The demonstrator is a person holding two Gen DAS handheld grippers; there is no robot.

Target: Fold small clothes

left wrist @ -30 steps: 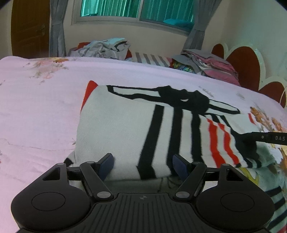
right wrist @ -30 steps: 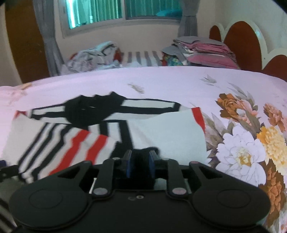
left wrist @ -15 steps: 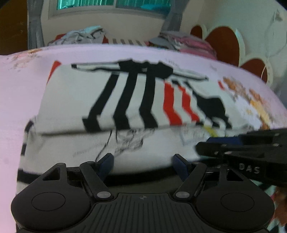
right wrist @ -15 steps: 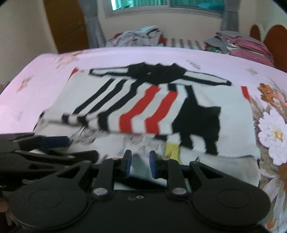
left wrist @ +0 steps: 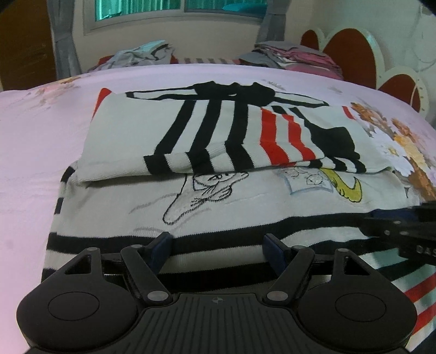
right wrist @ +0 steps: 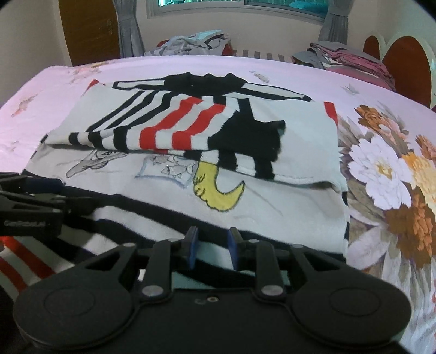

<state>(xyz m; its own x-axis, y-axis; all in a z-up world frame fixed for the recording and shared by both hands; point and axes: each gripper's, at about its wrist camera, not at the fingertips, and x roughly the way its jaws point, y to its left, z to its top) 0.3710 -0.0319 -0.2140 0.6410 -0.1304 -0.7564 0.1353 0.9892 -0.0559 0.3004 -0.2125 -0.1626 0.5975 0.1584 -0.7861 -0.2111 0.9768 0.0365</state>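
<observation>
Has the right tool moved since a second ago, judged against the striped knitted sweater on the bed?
Yes. The right tool has pulled back toward the sweater's near hem; the folded sleeves now lie farther ahead, and its jaws have just been opening, empty.

Two wrist cameras looking steeply down over the bed (left wrist: 32,152), close in.
Both are facing the far window (right wrist: 237,5), left beside right, sharing the striped sweater (left wrist: 218,141) and far clothes piles (right wrist: 346,55).

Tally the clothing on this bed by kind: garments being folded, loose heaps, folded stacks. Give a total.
Striped sweater being folded: 1
Loose heap of clothes at the far edge: 1
Folded stack at the far edge: 1
Total: 3 groups; pieces inside heap and stack cannot be counted.
</observation>
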